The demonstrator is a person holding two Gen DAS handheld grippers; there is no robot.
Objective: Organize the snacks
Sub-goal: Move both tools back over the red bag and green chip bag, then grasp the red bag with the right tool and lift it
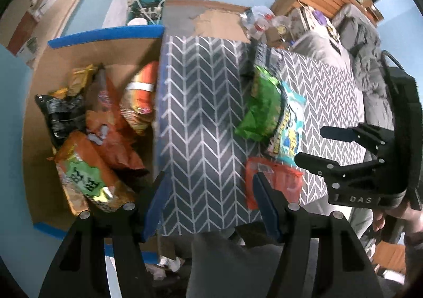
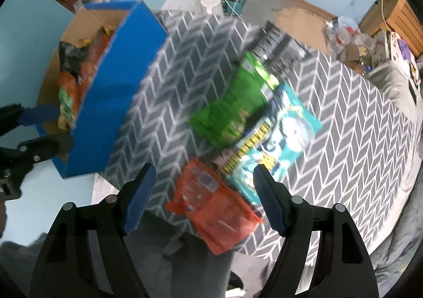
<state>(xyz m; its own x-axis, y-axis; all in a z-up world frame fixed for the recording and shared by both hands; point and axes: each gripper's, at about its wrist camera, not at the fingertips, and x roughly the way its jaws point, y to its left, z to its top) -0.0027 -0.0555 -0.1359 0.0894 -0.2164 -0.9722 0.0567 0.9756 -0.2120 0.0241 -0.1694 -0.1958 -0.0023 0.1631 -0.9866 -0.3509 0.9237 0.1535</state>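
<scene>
Left wrist view: the left gripper (image 1: 208, 202) hangs with fingers spread and empty over the grey herringbone tablecloth (image 1: 201, 102); "DAS" is moulded on the right gripper (image 2: 205, 197), likewise spread, empty, above a red plastic snack packet (image 2: 214, 208). Other writing is blurred. More snacks fill the blue-edged cardboard box (image 1: 105, 35).
</scene>
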